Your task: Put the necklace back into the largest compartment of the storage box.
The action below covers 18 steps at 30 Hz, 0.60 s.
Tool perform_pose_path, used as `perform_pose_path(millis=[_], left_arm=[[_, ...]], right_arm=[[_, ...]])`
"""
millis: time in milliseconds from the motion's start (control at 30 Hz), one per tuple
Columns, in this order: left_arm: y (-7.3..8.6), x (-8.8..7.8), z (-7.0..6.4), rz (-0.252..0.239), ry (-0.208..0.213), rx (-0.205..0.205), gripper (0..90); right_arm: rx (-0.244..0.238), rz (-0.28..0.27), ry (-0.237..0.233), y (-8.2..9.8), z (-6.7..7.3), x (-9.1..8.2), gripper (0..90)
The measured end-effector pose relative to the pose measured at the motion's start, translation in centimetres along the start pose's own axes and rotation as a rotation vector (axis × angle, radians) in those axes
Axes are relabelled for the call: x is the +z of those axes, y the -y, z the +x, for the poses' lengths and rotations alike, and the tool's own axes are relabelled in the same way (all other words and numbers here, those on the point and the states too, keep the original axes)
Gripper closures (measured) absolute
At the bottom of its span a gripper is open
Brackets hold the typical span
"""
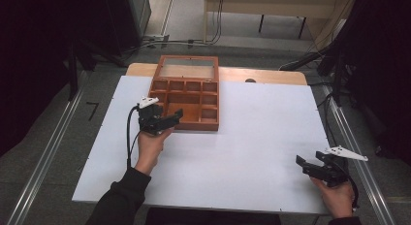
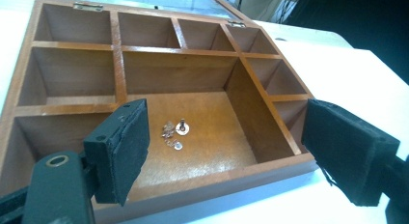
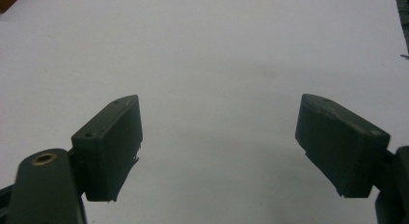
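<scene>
An open wooden box (image 1: pixel 216 104) with several compartments and a glass-paned lid tilted back stands at the back left of the white table (image 1: pixel 257 137). My left gripper (image 1: pixel 175 119) is open at the box's near left corner, its jaws pointing over the front wall (image 2: pixel 226 178). In the left gripper view, a few small metal pieces (image 2: pixel 174 132) lie on the floor of the large middle compartment, between and beyond the spread pads, untouched. My right gripper (image 1: pixel 307 163) rests open near the table's front right corner, over the bare white surface (image 3: pixel 217 55) with nothing between its jaws.
A strip of bare wooden tabletop (image 1: pixel 271 74) shows behind the white sheet. Metal floor rails (image 1: pixel 46 152) run along both sides of the table. Dark equipment and cables (image 1: pixel 310 60) stand beyond the far edge. The other compartments of the box look empty.
</scene>
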<state>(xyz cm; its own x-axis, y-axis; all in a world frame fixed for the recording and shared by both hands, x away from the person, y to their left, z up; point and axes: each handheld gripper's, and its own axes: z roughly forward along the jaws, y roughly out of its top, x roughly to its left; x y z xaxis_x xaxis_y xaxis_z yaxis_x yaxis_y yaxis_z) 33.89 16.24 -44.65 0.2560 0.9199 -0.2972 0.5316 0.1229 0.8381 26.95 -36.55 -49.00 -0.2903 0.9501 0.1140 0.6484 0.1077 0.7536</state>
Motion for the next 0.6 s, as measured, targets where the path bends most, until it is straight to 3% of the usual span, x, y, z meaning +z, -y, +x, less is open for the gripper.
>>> perform_pose_path(millis=[600], left_arm=[[1.6, -3.1, 1.0, -0.012, -0.019, 0.007, 16.3]], right_arm=[[-0.005, -0.001, -0.003, 0.0, 0.1, -0.1, 15.0]])
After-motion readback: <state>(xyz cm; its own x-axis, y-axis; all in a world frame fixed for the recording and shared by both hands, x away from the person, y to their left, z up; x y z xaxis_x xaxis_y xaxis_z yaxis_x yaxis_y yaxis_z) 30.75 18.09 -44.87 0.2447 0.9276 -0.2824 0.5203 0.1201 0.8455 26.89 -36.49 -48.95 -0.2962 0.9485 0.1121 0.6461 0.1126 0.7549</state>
